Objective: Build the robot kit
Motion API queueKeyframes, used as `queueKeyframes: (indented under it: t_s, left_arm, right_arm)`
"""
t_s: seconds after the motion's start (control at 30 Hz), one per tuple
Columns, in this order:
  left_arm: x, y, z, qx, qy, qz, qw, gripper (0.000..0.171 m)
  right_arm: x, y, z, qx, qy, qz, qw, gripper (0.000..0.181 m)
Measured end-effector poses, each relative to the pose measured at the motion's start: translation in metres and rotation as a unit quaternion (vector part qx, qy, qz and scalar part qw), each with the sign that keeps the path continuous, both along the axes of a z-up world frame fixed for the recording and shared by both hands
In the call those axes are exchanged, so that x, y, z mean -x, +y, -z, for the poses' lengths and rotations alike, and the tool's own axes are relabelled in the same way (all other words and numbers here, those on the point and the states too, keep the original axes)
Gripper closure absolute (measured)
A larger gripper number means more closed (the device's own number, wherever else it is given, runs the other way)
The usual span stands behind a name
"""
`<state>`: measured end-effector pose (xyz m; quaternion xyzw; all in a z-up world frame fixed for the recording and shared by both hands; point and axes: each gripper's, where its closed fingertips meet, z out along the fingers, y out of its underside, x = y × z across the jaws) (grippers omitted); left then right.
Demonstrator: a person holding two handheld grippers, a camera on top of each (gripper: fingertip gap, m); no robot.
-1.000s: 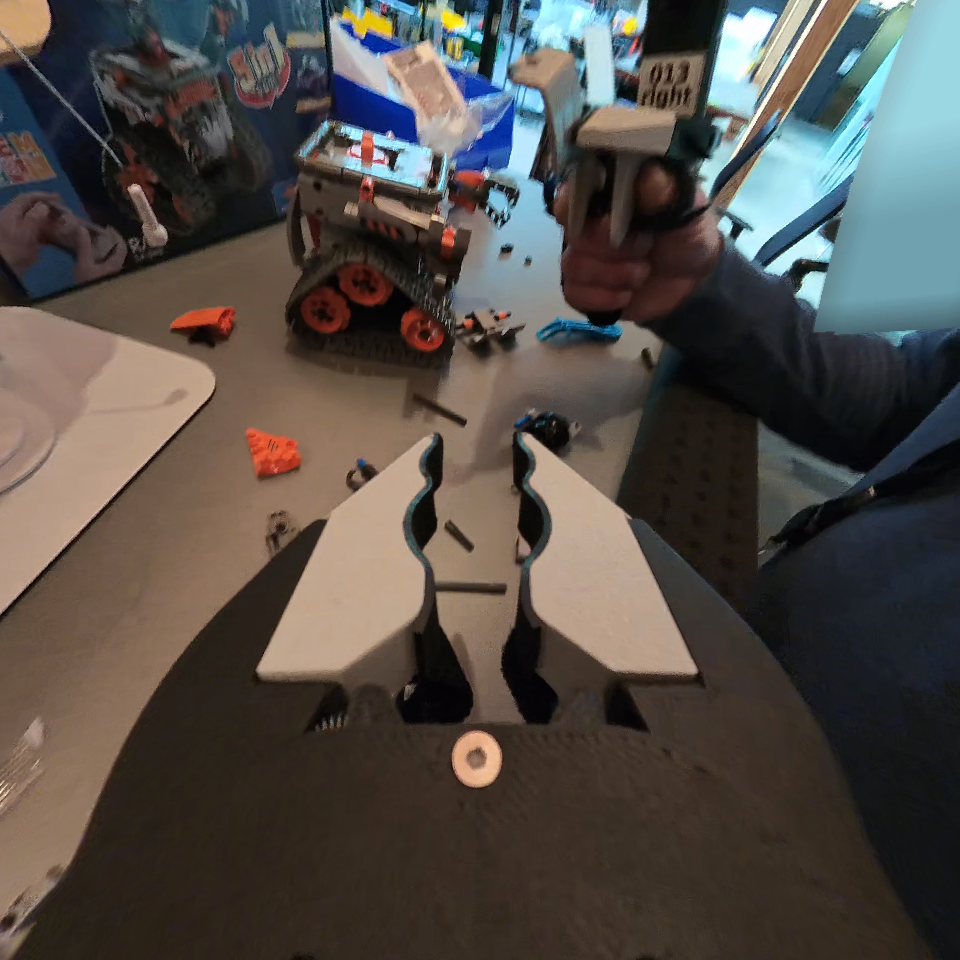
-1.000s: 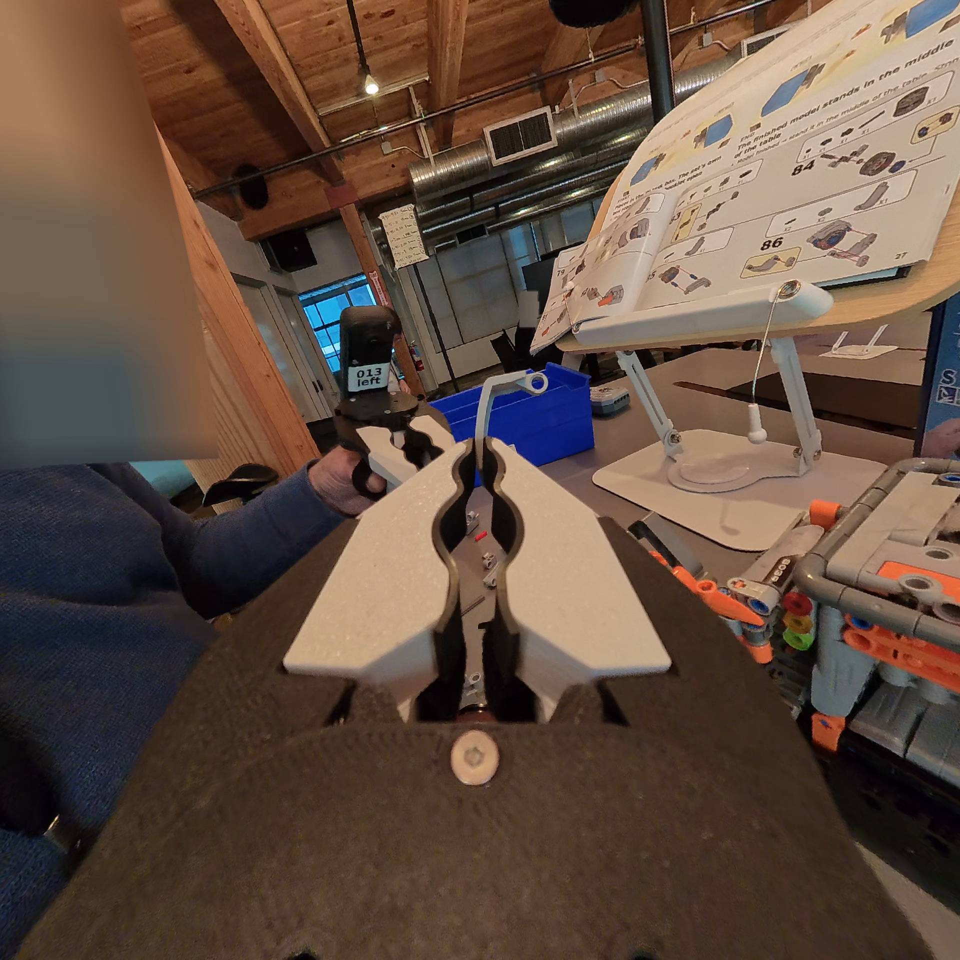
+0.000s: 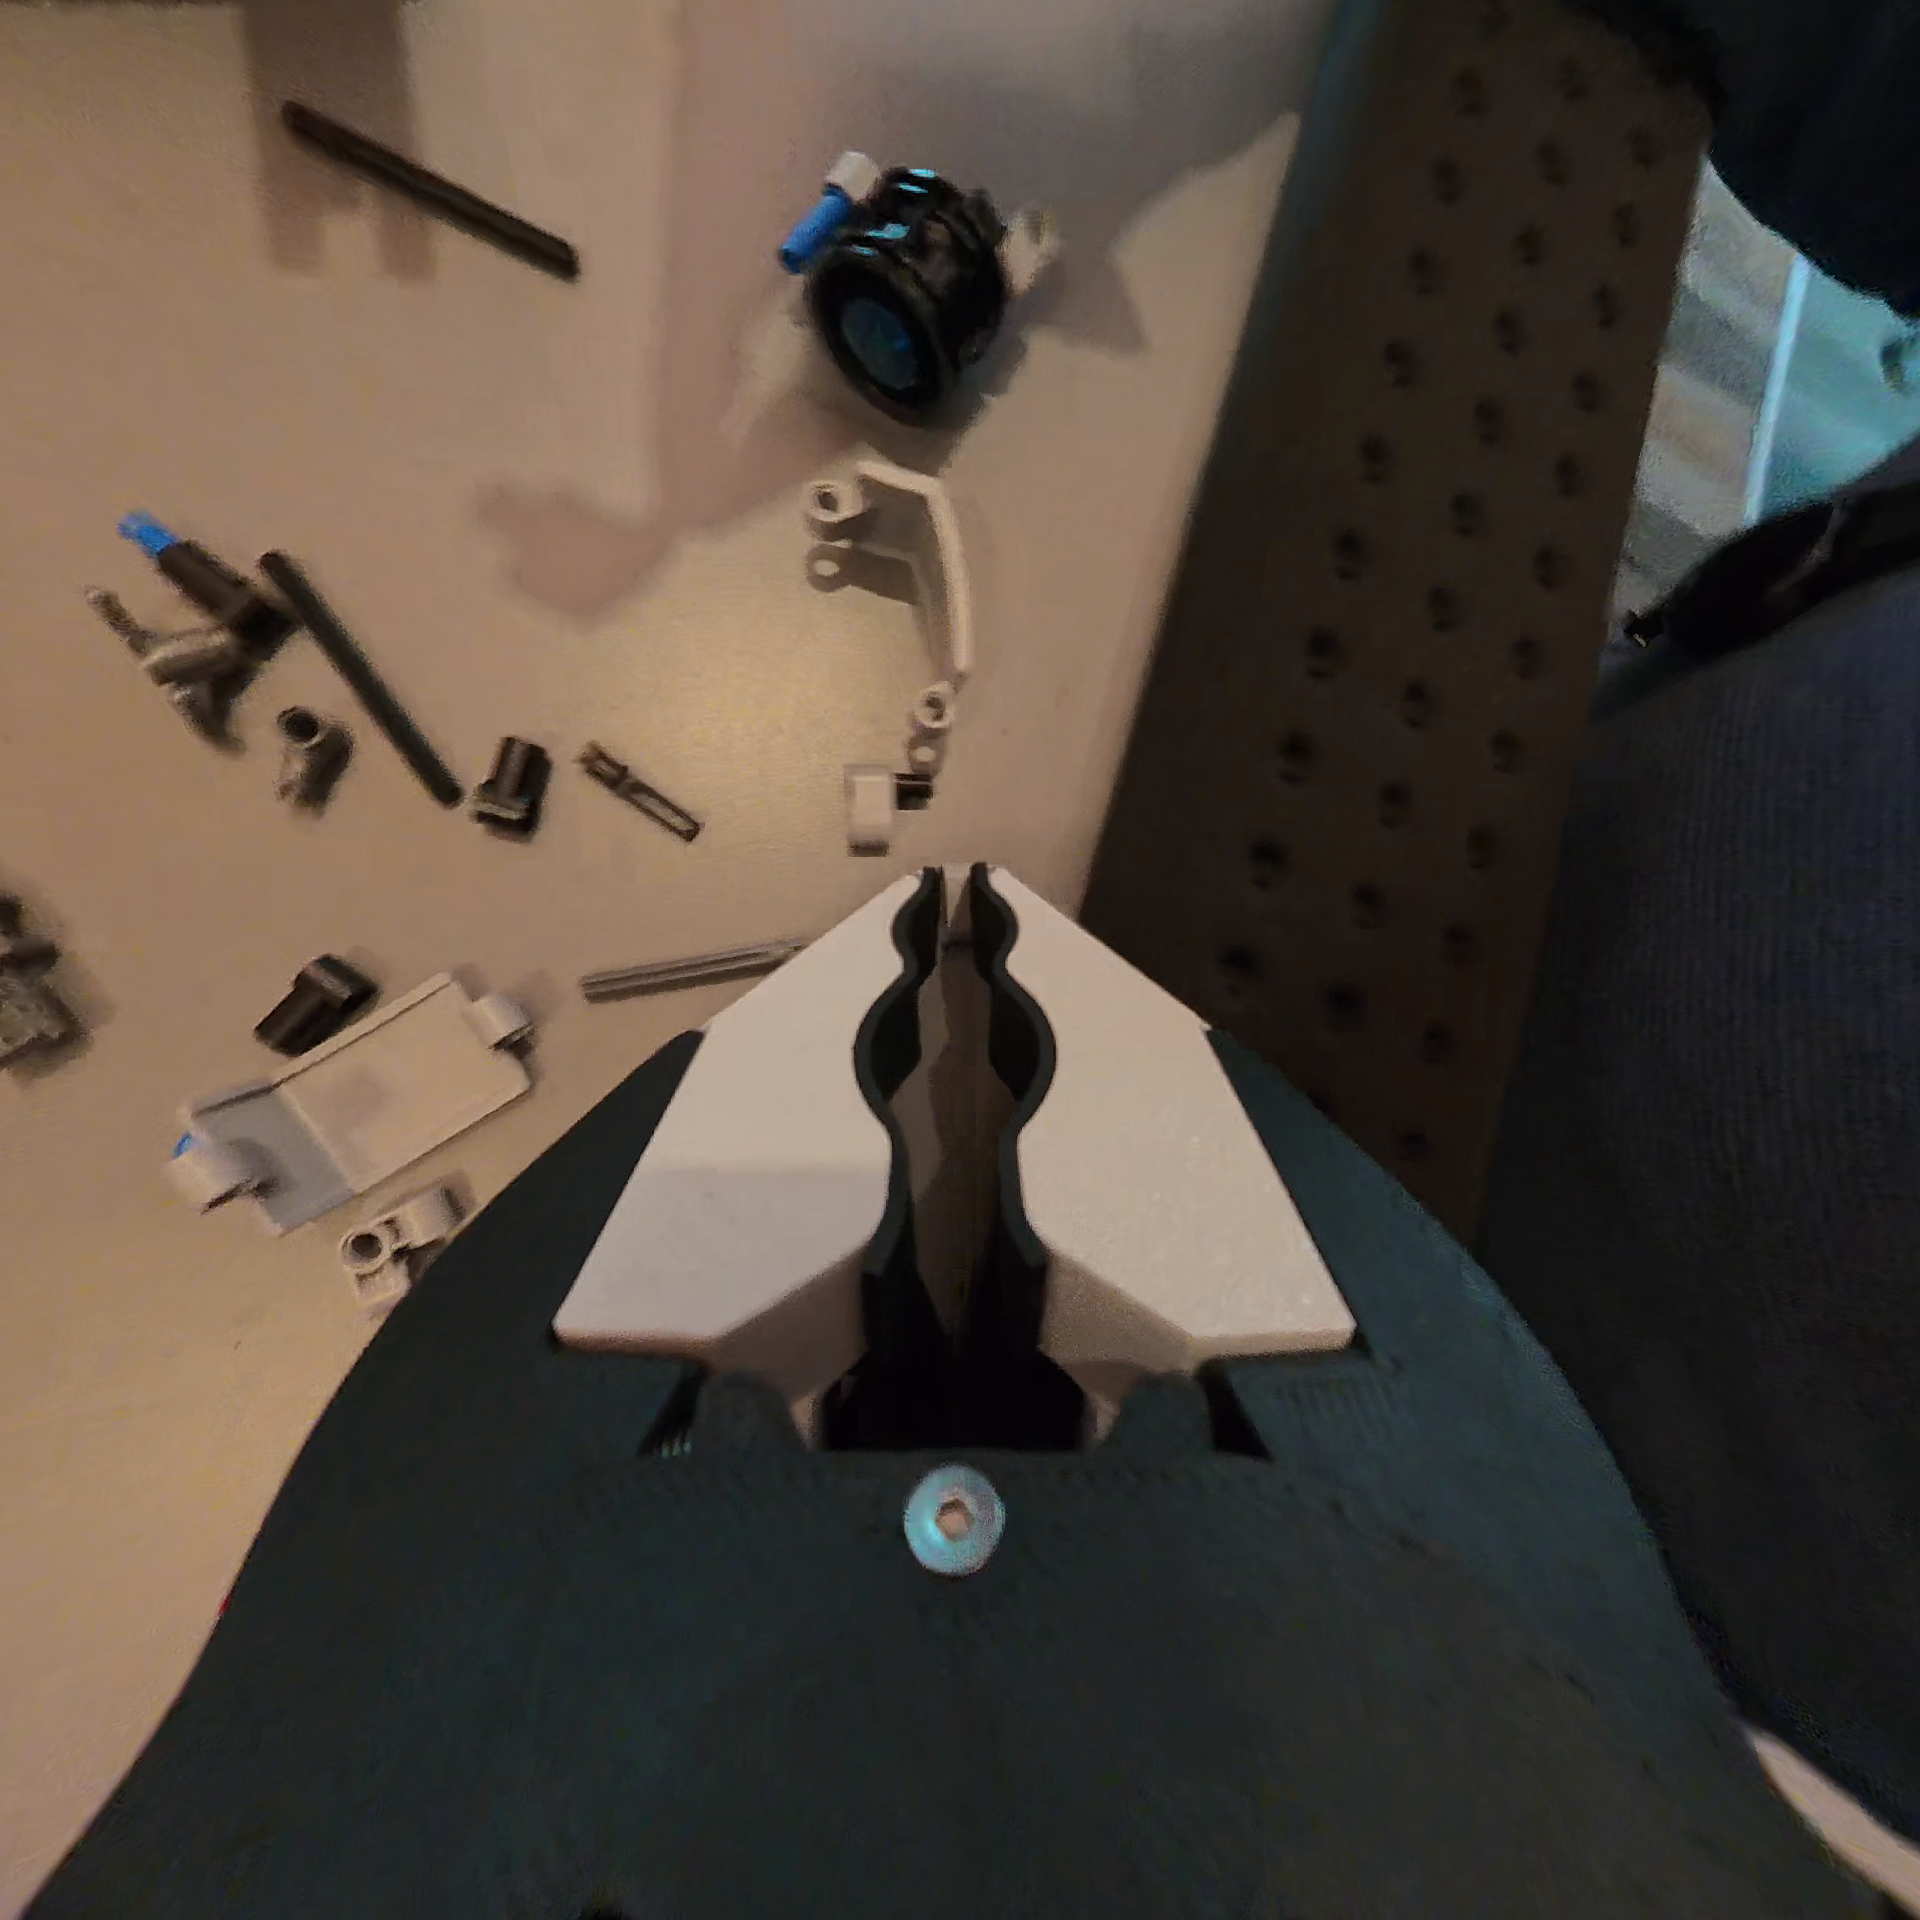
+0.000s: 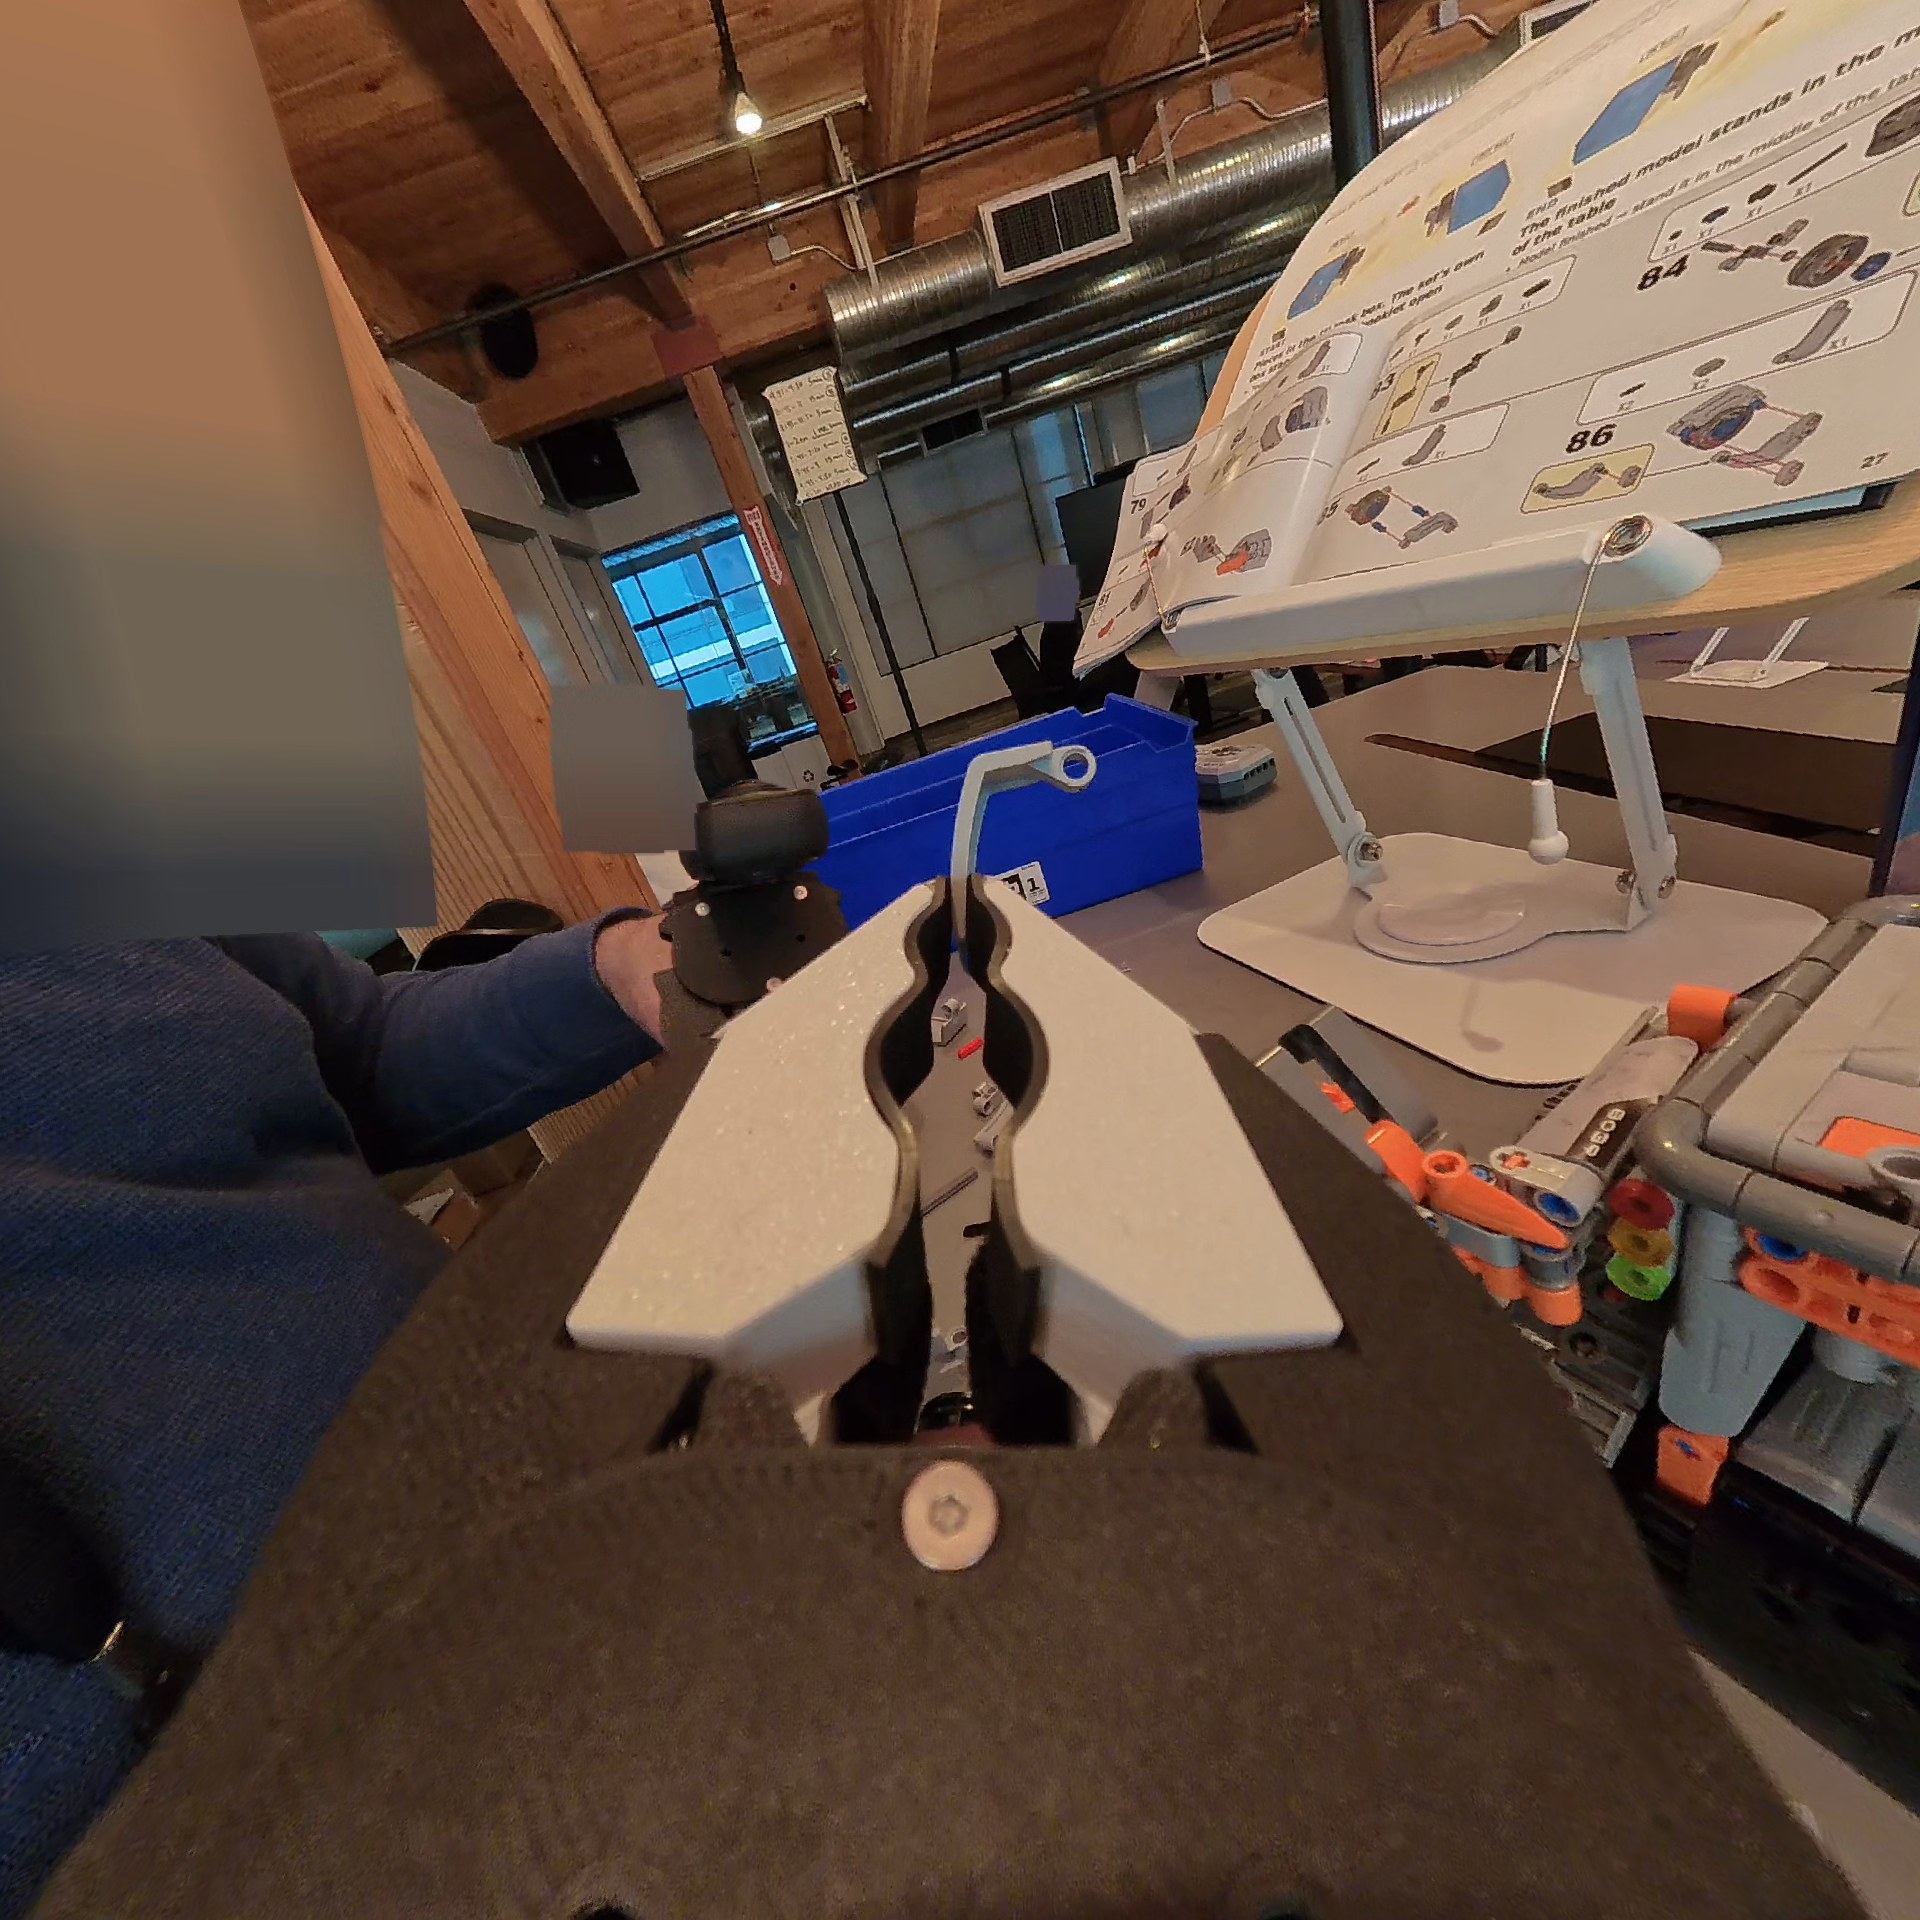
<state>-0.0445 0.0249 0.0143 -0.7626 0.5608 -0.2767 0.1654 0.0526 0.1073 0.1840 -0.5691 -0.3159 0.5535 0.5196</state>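
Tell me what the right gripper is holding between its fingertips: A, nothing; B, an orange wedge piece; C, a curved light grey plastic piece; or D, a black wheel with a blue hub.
C: in the right wrist view the right gripper is shut on a curved light grey piece with a ring end, rising from its fingertips.

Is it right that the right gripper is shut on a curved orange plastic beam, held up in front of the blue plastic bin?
Not quite: the curved plastic beam is light grey, not orange. The right wrist view shows the right gripper shut on it, held up in front of the blue plastic bin.
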Motion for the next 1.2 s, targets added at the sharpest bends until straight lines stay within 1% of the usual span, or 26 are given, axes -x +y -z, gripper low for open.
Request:
queueKeyframes:
  t_s: [0.03, 0.07, 0.13, 0.2, 0.37, 0.5, 0.57, 0.67, 0.7, 0.73, 0.77, 0.9, 1.0, 1.03, 1.1, 1.17, 1.2]
  left_arm:
    - [0.002, 0.006, 0.000, 0.003, -0.002, -0.023, 1.000, 0.162]
    - [0.004, 0.006, 0.000, 0.015, -0.006, -0.033, 0.999, 0.158]
    - [0.009, 0.009, -0.001, 0.018, -0.015, -0.043, 0.999, 0.154]
    - [0.011, 0.006, -0.006, 0.032, -0.028, -0.039, 0.998, 0.150]
    - [0.015, 0.000, -0.009, 0.010, -0.018, 0.001, 1.000, 0.153]
    - [0.012, -0.005, 0.000, 0.004, 0.013, 0.027, 1.000, 0.156]
    - [0.005, -0.014, 0.000, 0.017, 0.006, 0.042, 0.999, 0.158]
    - [-0.001, -0.020, -0.003, 0.033, -0.016, 0.048, 0.998, 0.168]
    - [-0.002, -0.021, -0.008, 0.038, -0.032, 0.049, 0.998, 0.166]
    - [-0.002, -0.018, -0.012, 0.038, -0.043, 0.043, 0.997, 0.159]
    - [0.000, -0.014, -0.014, 0.029, -0.046, 0.037, 0.998, 0.158]
    - [0.002, -0.008, -0.008, -0.001, -0.018, 0.030, 0.999, 0.149]
    - [0.001, -0.008, 0.002, -0.021, 0.010, 0.026, 0.999, 0.149]
    - [0.000, -0.010, 0.003, -0.016, 0.009, 0.023, 1.000, 0.153]
    - [-0.004, -0.008, 0.002, -0.019, 0.001, 0.009, 1.000, 0.148]
    - [-0.006, -0.011, 0.004, -0.018, 0.005, 0.010, 1.000, 0.157]
    - [-0.006, -0.010, 0.004, -0.025, 0.005, 0.008, 1.000, 0.156]
  right_arm:
    - [0.000, 0.000, 0.000, 0.000, 0.000, 0.000, 1.000, 0.181]
    - [-0.001, 0.000, 0.000, 0.000, 0.000, 0.001, 1.000, 0.181]
    - [-0.002, 0.001, -0.002, -0.001, 0.003, 0.002, 1.000, 0.181]
    - [-0.003, 0.001, -0.003, -0.002, 0.004, 0.003, 1.000, 0.181]
    - [-0.004, 0.000, -0.004, -0.006, 0.006, 0.005, 1.000, 0.181]
    - [-0.004, -0.002, -0.005, -0.008, 0.007, 0.004, 1.000, 0.181]
    - [-0.004, -0.002, -0.006, -0.009, 0.006, 0.005, 1.000, 0.181]
    - [-0.005, -0.002, -0.006, -0.009, 0.009, 0.006, 1.000, 0.181]
    - [-0.005, -0.002, -0.007, -0.009, 0.010, 0.006, 1.000, 0.181]
    - [-0.005, -0.002, -0.007, -0.008, 0.010, 0.006, 1.000, 0.181]
    - [-0.005, -0.002, -0.006, -0.008, 0.010, 0.006, 1.000, 0.181]
    - [-0.003, -0.002, -0.004, -0.004, 0.006, 0.003, 1.000, 0.181]
    - [-0.001, -0.001, -0.002, -0.002, 0.003, 0.002, 1.000, 0.181]
    - [-0.001, -0.001, -0.001, -0.002, 0.003, 0.003, 1.000, 0.181]
    - [-0.001, -0.001, -0.001, -0.001, 0.003, 0.003, 1.000, 0.181]
    - [-0.001, 0.000, 0.000, 0.000, 0.002, 0.003, 1.000, 0.181]
    - [-0.001, 0.000, 0.000, 0.001, 0.002, 0.002, 1.000, 0.181]
